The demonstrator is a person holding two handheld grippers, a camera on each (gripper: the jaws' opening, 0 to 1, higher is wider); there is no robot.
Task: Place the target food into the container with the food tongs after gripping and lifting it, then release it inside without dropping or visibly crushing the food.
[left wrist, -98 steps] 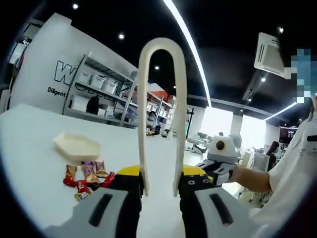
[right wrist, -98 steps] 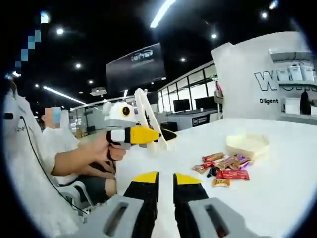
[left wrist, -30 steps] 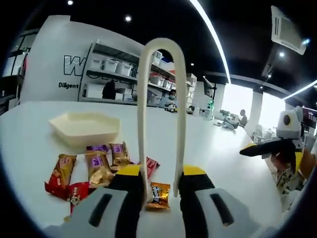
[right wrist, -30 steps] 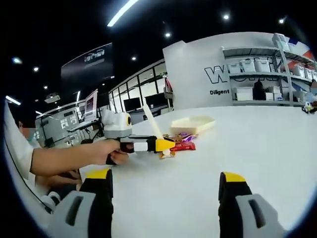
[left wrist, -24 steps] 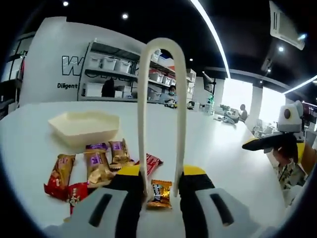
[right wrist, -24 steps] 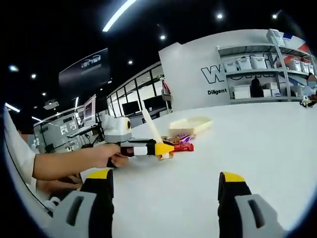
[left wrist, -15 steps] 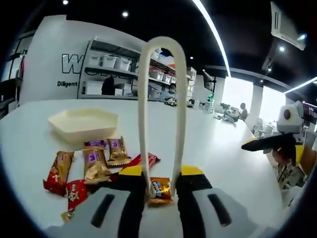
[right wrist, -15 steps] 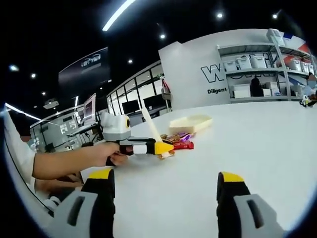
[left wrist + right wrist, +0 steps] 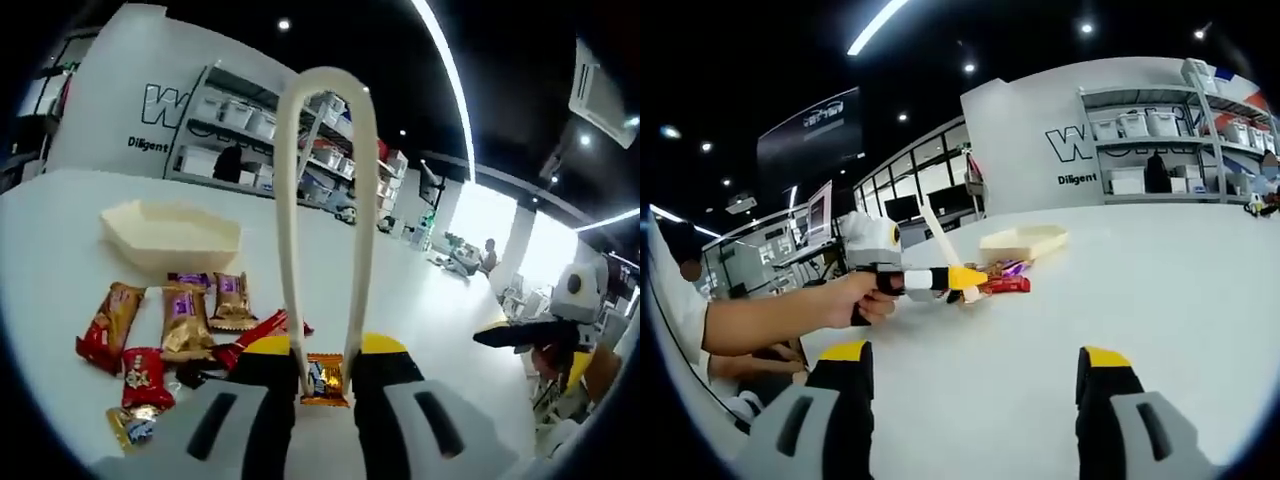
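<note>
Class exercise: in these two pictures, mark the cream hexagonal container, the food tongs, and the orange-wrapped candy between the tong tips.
cream hexagonal container (image 9: 172,233), left gripper view, on its front wall.
food tongs (image 9: 326,80), left gripper view, on the top of the bend.
orange-wrapped candy (image 9: 324,380), left gripper view, on the middle of the wrapper.

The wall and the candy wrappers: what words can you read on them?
"W": big outlined letter on the white wall, the rest cut off by the shelves.
"Diligent": small dark word below it on the same wall.
Candy wrappers: printing too small and blurred to read.
Dark hanging screen: a pale logo, too blurred to read.
</note>
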